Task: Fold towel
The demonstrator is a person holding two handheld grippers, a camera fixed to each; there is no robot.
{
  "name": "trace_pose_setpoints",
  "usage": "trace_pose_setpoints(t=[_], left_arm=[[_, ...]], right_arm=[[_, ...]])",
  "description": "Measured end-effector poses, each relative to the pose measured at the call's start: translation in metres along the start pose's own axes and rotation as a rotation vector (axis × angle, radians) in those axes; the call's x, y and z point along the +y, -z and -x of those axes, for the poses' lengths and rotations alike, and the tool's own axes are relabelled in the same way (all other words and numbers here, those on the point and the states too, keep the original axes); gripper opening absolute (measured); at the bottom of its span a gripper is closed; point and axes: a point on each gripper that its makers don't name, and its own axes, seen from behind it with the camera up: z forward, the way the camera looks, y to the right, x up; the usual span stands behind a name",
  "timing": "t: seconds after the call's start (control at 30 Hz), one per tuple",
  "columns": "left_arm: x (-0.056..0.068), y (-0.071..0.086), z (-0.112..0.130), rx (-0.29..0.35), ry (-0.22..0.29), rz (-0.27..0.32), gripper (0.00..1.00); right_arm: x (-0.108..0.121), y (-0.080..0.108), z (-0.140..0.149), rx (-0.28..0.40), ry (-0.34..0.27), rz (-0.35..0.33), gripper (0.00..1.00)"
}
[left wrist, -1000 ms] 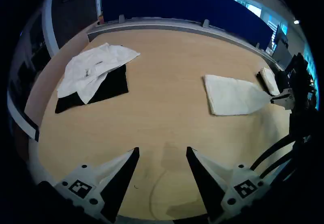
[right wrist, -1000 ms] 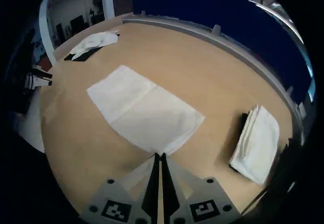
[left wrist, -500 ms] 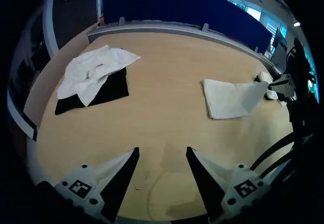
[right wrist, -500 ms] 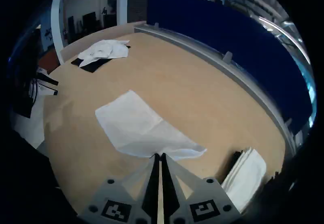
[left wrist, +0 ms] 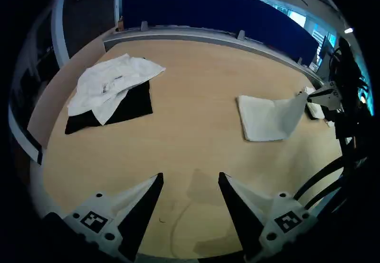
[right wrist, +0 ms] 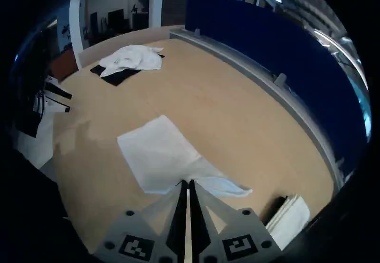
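Observation:
A white towel (left wrist: 266, 118) lies half folded on the wooden table (left wrist: 190, 96), its right corner lifted off the surface. My right gripper (right wrist: 185, 184) is shut on that raised corner of the towel (right wrist: 164, 156); it also appears at the far right of the left gripper view (left wrist: 306, 97), holding the cloth up. My left gripper (left wrist: 190, 180) hangs open above bare table near the front edge, well to the left of the towel, with nothing between its fingers.
A loose white cloth on a black one (left wrist: 111, 89) lies at the table's far left. A stack of folded towels (right wrist: 287, 218) sits by the right edge. A blue partition (left wrist: 213, 8) runs along the table's back. Cables (left wrist: 327, 177) hang at the right.
My right gripper has lifted the towel's corner higher and carried it leftward over the rest of the towel. The left gripper has stayed where it was.

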Motion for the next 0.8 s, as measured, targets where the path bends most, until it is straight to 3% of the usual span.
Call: trace_pose_setpoints(t=[0.27, 0.5, 0.6, 0.8], left_arm=[[-0.003, 0.003, -0.001, 0.016, 0.023, 0.000, 0.85], [-0.002, 0.003, -0.002, 0.034, 0.045, 0.001, 0.86], [-0.001, 0.003, -0.001, 0.038, 0.055, 0.001, 0.85], [-0.001, 0.003, 0.005, 0.035, 0.076, 0.000, 0.85]], right_arm=[[-0.028, -0.027, -0.034, 0.003, 0.093, -0.073, 0.03], [-0.072, -0.061, -0.057, 0.008, 0.158, -0.163, 0.03], [-0.095, -0.079, -0.058, 0.001, 0.169, -0.205, 0.03], [-0.139, -0.120, -0.032, -0.067, 0.121, -0.290, 0.03]])
